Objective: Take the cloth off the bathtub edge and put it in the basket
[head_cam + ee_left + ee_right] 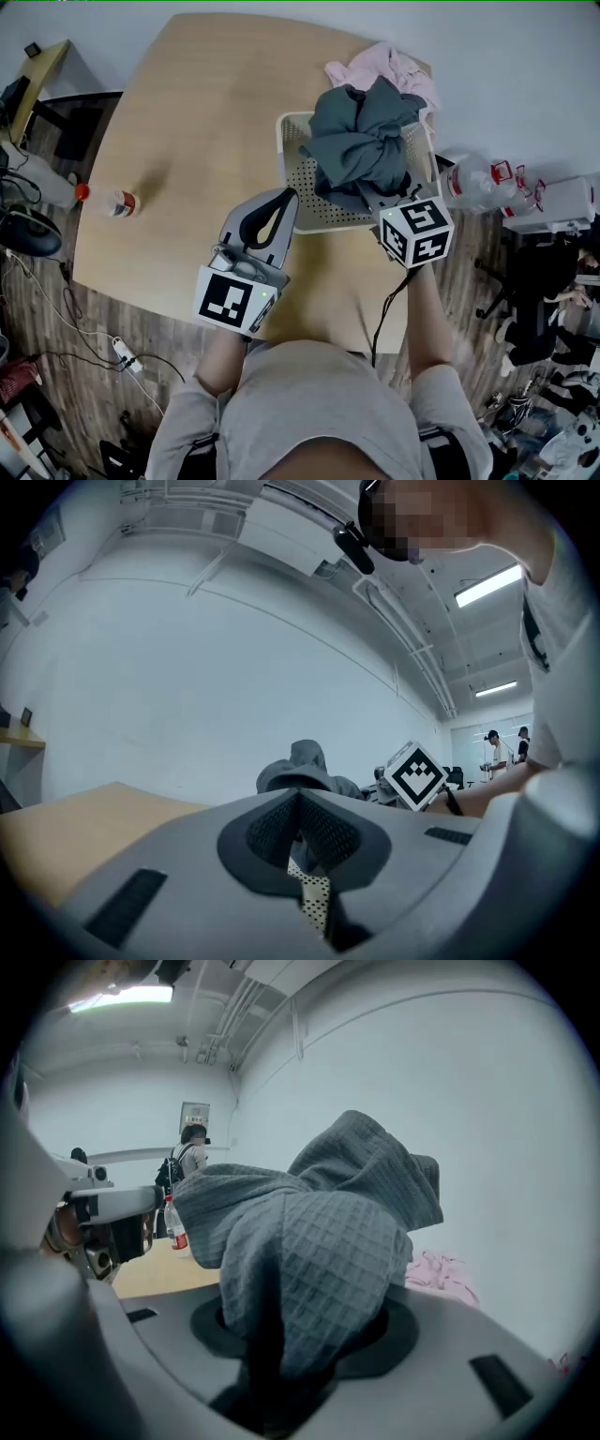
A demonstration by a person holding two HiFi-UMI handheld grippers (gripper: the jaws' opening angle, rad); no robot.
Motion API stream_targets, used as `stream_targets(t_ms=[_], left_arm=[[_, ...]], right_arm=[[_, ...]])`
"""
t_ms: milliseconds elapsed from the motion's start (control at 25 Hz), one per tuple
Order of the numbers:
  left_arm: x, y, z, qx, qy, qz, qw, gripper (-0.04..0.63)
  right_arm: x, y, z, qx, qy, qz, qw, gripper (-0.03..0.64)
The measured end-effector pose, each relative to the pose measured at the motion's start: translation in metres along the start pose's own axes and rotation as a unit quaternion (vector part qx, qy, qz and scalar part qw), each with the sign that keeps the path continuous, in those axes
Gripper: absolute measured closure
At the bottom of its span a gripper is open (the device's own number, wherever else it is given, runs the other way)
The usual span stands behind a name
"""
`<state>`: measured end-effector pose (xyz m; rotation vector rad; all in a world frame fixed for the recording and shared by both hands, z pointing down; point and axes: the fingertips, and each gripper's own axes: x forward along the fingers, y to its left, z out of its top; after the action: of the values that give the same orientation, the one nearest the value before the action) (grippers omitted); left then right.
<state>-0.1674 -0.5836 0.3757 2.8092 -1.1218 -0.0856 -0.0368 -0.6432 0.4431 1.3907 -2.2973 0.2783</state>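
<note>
1. Bottle (114, 202) with a red cap lies on its side near the left edge of the wooden surface (206, 112), well apart from everything else on it.
2. Left gripper (284, 197) is over the near part of the surface, its tips just beside the basket's near-left corner. The left gripper view shows its jaws meeting at the tips with nothing between them. The basket's dotted white wall shows through the gap lower down.
3. Basket (296, 173), white and perforated, stands on the right half of the surface, close to its far right edge.
4. Cloth (361, 136), grey with a waffle weave, is bunched in a tall heap over the basket's middle and right side and hides most of the inside. Whether its lower end rests on the basket's bottom cannot be told.
5. Right gripper (281, 1344) is clamped on that cloth. The right gripper view shows the fabric pinched between the jaws and rising in folds above them. In the head view its marker cube (417, 230) sits just past the basket's near-right corner.
6. Pink cloth (398, 67) lies crumpled on the surface just behind the basket, at the far right edge.
7. Clear bottles (473, 178) are on the floor to the right of the surface.
</note>
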Motion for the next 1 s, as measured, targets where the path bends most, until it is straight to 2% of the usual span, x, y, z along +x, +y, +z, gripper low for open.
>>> stream_targets(t_ms=[240, 520, 1000], left_arm=[[-0.002, 0.005, -0.002, -0.010, -0.005, 0.007, 0.9999, 0.598], [-0.008, 0.018, -0.008, -0.019, -0.005, 0.018, 0.9996, 0.598], [-0.021, 0.032, -0.015, -0.032, -0.006, 0.035, 0.9989, 0.598]], right_arm=[[0.021, 0.002, -0.030, -0.046, 0.089, 0.023, 0.995, 0.408], [0.047, 0.007, -0.063, -0.078, 0.174, 0.052, 0.980, 0.407], [0.070, 0.017, -0.100, -0.140, 0.306, 0.093, 0.937, 0.407]])
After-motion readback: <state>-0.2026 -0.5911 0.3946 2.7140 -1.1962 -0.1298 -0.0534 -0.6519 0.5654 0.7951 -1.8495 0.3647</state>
